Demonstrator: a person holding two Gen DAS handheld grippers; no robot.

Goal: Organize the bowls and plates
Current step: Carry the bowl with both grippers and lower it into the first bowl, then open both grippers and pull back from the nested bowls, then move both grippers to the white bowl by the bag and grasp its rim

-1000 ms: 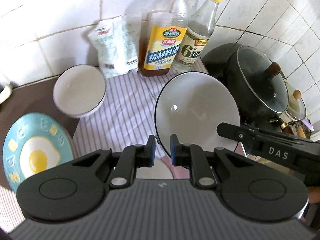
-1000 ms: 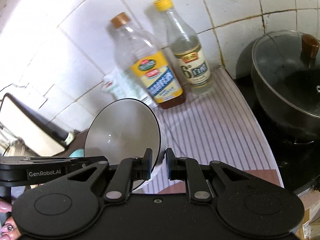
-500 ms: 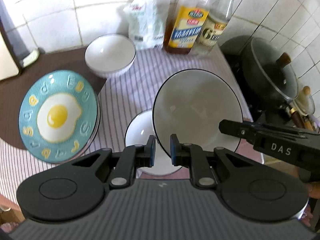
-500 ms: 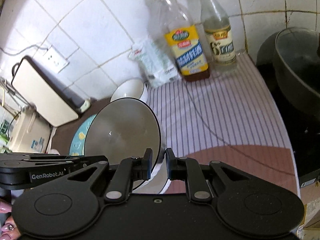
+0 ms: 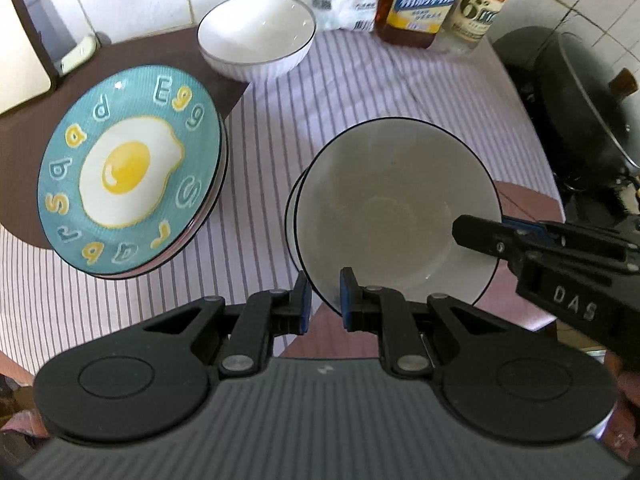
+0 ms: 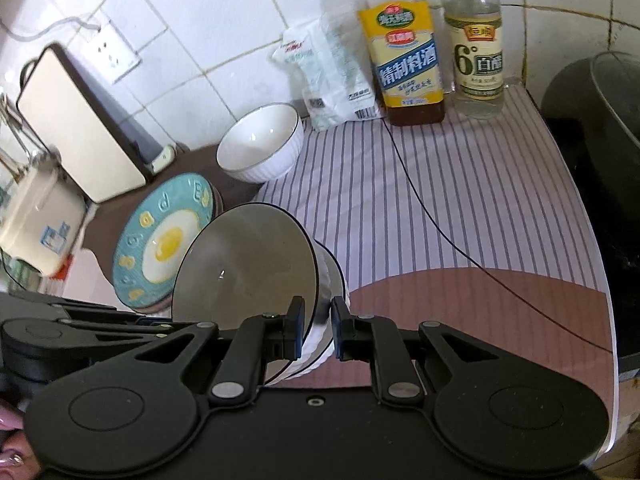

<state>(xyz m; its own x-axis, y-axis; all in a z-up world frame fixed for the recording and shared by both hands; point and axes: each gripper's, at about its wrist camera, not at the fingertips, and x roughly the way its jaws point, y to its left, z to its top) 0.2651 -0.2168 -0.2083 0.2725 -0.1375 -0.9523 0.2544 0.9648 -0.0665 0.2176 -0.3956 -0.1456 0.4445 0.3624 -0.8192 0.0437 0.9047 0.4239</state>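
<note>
a white bowl gripped by both tongs above a second bowl

left wrist view: the left gripper (image 5: 323,300) is nearly closed, its blue pads clamped on the near rim of a large white bowl (image 5: 394,208) with a dark rim line. the bowl is tilted, and the rim of a lower bowl (image 5: 289,216) is seen just behind its left edge. the right gripper (image 5: 476,232) is pinched on the bowl's right rim. left of the tongs a teal egg plate (image 5: 132,188) is stacked on other plates. beyond it, a small white bowl (image 5: 256,36) is set near the tiled wall.

right wrist view: the right gripper (image 6: 316,328) is nearly closed on the tilted white bowl's (image 6: 248,268) rim. the lower bowl (image 6: 334,276) is directly beneath. the egg plate (image 6: 164,240) is left of the tongs, the small bowl (image 6: 260,142) ahead.
</note>
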